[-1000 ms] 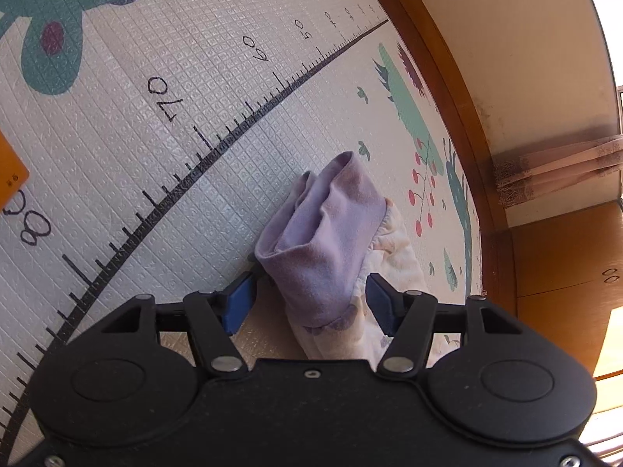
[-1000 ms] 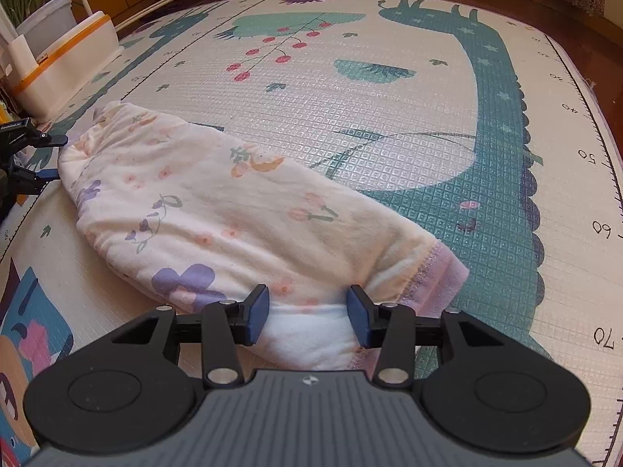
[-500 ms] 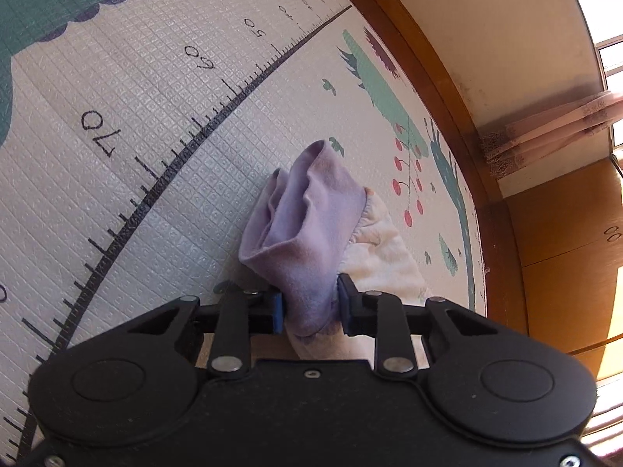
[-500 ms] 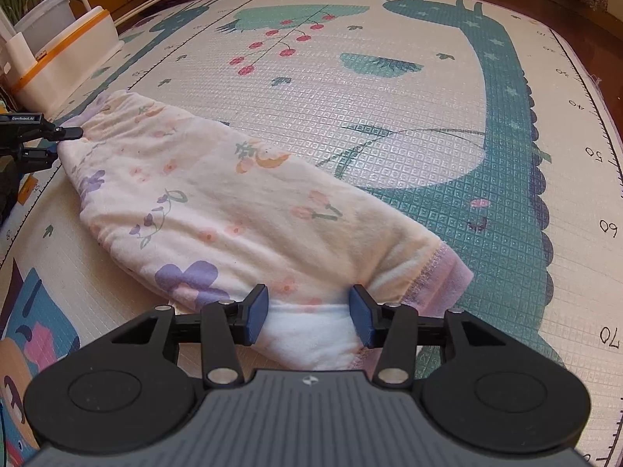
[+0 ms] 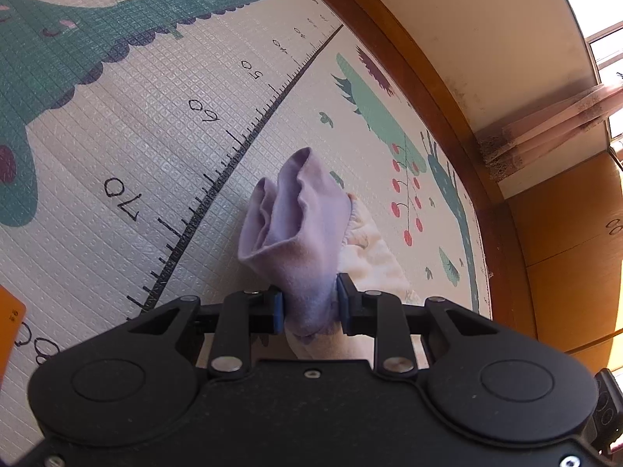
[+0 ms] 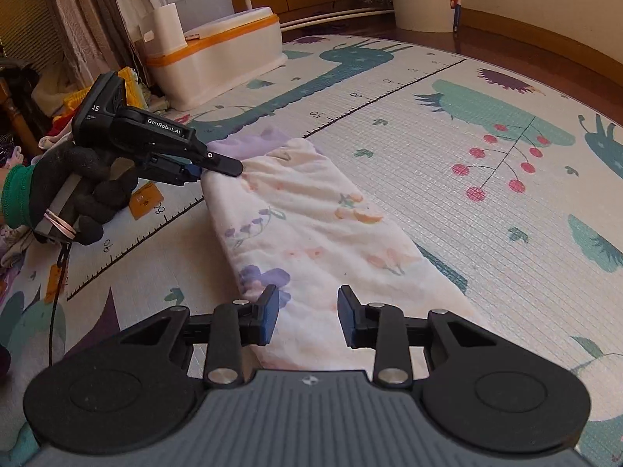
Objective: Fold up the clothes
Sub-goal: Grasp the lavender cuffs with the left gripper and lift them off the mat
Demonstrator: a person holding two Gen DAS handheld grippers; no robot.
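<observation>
floral garment [image 6: 311, 218] lies lengthwise on the play mat [image 6: 486, 233], left hand-held gripper [image 5: 309, 309] clamped on its lilac cuff [image 5: 300, 218], right hand-held gripper [image 6: 307, 315] gaping over the near end, probably needing to pinch before folding.

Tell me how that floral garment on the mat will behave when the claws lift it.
Probably floppy: the floral garment lies limp on the mat, and its purple cuff bunches in the left claw. It looks thin, so likely light. With the right claw open astride the near end, the middle would likely sag if only one end rises.
</observation>
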